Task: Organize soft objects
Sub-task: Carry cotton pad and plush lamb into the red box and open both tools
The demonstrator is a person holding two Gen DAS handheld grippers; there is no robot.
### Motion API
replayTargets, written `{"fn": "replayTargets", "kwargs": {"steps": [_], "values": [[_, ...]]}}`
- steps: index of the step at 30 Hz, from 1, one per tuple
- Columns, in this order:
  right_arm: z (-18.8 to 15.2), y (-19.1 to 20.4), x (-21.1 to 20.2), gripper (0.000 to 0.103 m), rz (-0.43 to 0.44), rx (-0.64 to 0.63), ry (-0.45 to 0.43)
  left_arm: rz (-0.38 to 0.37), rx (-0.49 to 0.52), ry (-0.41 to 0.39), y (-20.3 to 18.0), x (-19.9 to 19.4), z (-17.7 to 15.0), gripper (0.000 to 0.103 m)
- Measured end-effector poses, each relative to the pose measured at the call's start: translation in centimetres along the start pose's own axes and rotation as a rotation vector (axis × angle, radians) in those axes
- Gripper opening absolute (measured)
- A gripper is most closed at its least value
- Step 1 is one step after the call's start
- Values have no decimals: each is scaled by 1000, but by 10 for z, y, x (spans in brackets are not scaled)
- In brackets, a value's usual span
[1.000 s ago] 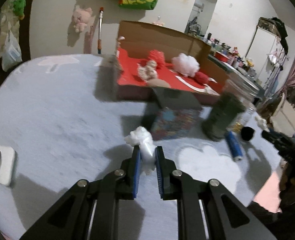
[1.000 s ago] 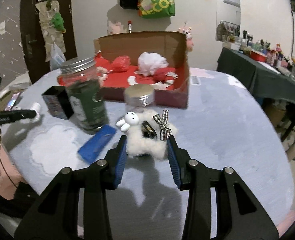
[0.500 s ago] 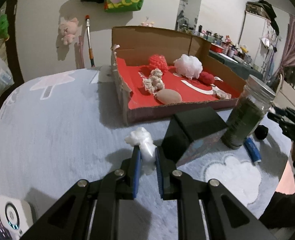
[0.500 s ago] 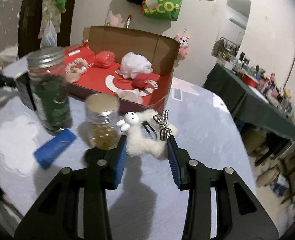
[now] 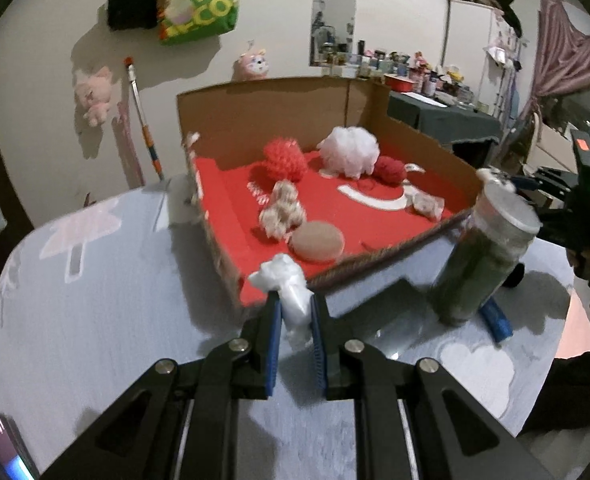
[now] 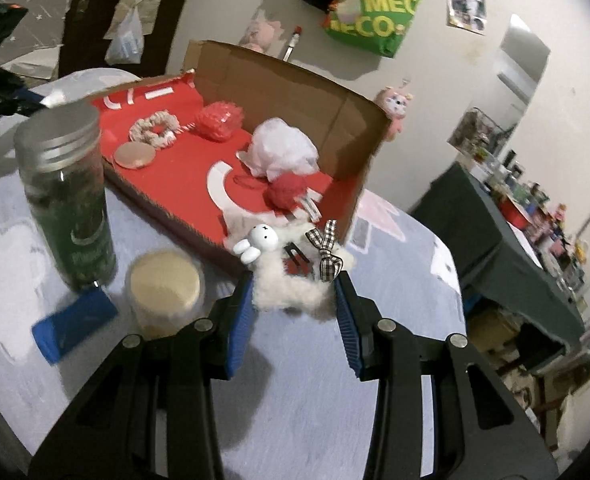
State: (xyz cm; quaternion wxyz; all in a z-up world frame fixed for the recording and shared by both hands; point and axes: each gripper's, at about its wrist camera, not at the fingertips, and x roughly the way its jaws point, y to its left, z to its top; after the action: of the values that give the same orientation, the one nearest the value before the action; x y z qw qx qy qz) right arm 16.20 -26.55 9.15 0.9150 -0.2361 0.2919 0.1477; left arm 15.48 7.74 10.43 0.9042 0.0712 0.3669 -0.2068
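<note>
My left gripper (image 5: pixel 295 320) is shut on a small white crumpled soft piece (image 5: pixel 285 280), held above the table just before the near corner of the cardboard box (image 5: pixel 279 120). Inside the box's red floor lie a white puff (image 5: pixel 349 152), a red knitted ball (image 5: pixel 285 158), a red pom-pom (image 5: pixel 391 170), a beige scrunchie (image 5: pixel 281 212) and a tan pad (image 5: pixel 317 240). My right gripper (image 6: pixel 295 300) is shut on a fluffy white hair clip (image 6: pixel 291 284) with a bunny charm and checked bow, held near the box's (image 6: pixel 295 88) front right corner.
A tall jar of green stuff (image 6: pixel 69 200) and a short jar with a cream lid (image 6: pixel 163 284) stand before the box, with a blue flat object (image 6: pixel 73 328) beside them. A black box (image 5: pixel 379 304) sits near my left gripper. A dark cluttered side table (image 6: pixel 515 248) stands to the right.
Both grippers have risen and moved toward the cardboard box, rolling as they went, each still holding its soft item. The box now looms closer in both views.
</note>
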Motion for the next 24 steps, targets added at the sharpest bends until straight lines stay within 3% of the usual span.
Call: {"fn": "replayTargets", "kwargs": {"steps": [7, 14, 20, 24], "values": [[41, -9, 26, 38, 190, 39, 21, -99, 23, 27, -10, 24, 49, 15], [78, -10, 73, 38, 418, 111, 128, -199, 26, 147, -31, 77, 94, 16], [94, 0, 114, 38, 478, 117, 252, -211, 15, 261, -40, 122, 115, 16], [105, 4, 134, 38, 464, 101, 307, -196, 4, 315, -40, 149, 125, 16]]}}
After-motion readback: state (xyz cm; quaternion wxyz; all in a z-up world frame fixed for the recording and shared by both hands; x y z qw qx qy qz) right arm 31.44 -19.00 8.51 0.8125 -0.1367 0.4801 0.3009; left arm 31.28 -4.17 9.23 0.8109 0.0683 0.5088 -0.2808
